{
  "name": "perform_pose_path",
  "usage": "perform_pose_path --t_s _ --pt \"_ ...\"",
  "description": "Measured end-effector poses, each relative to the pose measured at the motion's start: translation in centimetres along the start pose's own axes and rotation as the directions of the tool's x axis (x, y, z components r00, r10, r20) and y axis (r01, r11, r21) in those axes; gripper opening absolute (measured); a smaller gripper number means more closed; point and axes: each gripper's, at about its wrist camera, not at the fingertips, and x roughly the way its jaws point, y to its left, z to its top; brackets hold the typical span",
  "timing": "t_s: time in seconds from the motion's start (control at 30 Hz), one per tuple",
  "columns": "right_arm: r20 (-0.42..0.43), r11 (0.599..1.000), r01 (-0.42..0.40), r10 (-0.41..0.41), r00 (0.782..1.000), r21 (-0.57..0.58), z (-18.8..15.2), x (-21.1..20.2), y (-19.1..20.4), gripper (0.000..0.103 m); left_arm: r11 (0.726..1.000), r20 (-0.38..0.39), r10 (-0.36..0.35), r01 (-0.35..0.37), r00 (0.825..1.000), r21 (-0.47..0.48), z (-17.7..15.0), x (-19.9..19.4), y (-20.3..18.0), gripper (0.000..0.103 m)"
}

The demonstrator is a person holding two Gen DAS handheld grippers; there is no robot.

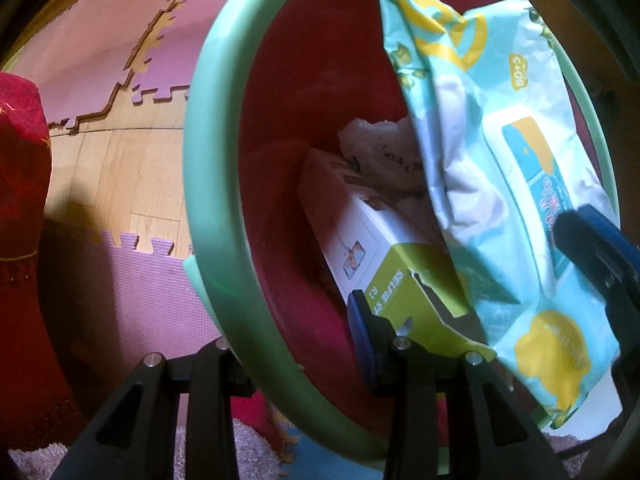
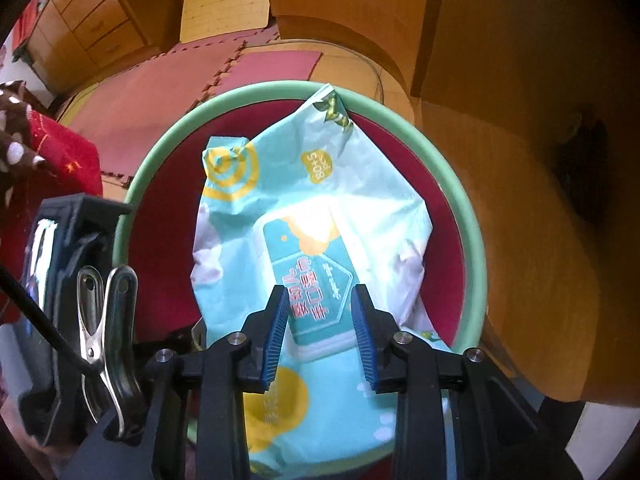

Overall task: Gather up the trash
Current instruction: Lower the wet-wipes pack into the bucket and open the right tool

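Two grippers are working the bin (image 1: 208, 184): the left gripper (image 1: 288, 332) is clamping its rim while the right gripper (image 2: 320, 340), jaws parted, is straddling the wipes pack (image 2: 312, 216) just ahead, which needs dropping inside.

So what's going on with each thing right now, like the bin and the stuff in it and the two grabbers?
Bin: upright, open, partly filled.
Wipes packet: crumpled, leaning across the bin's opening, top corner on the far rim.
Box: lying in the bin, one end torn open.
Crumpled paper: in the bin, behind the box.
Left gripper: shut on the bin's near rim.
Right gripper: open, fingers either side of the packet's label.
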Motion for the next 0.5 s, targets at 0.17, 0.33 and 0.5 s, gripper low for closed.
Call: perform_pose_path --t_s 0.17,0.33,0.5 --pt "-0.023 1.000 -0.004 0.003 1.000 -0.014 0.6 1.8 0.5 0.034 1.000 -0.003 -0.002 0.002 1.000 0.006 0.0 0.0 0.2 0.038" --pt "-0.097 1.000 -0.025 0.024 0.995 -0.007 0.6 4.1 0.9 0.034 1.000 -0.009 0.001 0.000 1.000 0.011 0.0 0.3 0.1 0.037" --pt "-0.125 0.999 -0.044 0.044 0.991 0.003 0.9 5.0 1.0 0.034 1.000 -0.012 -0.003 0.003 1.000 0.007 0.0 0.4 0.1 0.037"
